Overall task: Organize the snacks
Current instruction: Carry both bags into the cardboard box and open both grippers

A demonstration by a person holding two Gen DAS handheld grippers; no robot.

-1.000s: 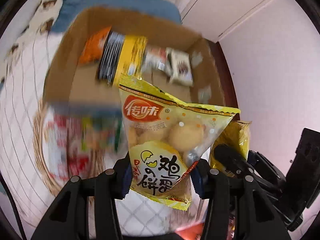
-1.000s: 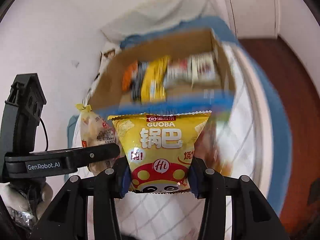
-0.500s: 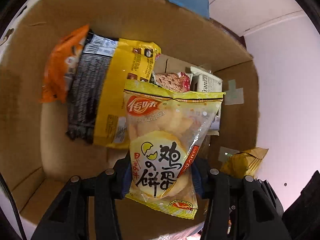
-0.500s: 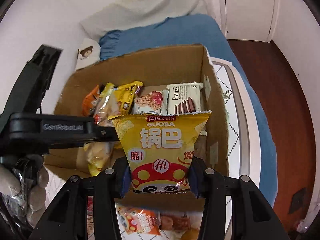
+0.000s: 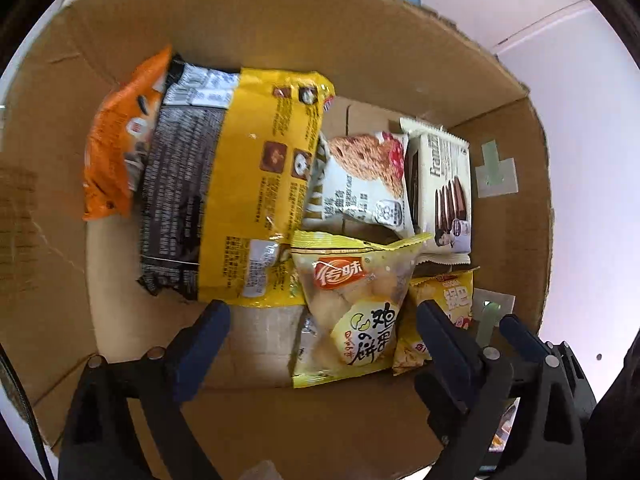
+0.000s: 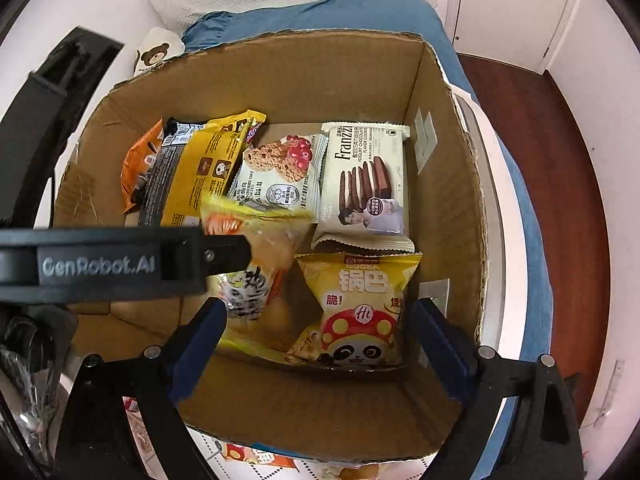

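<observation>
Left wrist view: left gripper jaws spread wide, egg-biscuit bag lying loose between them in the cardboard box. Right gripper likewise spread; guoba bag rests on the box floor beside the Franzzi wafer pack. Step in hand: release. To do it well, lift both grippers straight up, clear of the bags. Versus a second ago: both bags were pinched above the box; both jaws have just been opening.
</observation>
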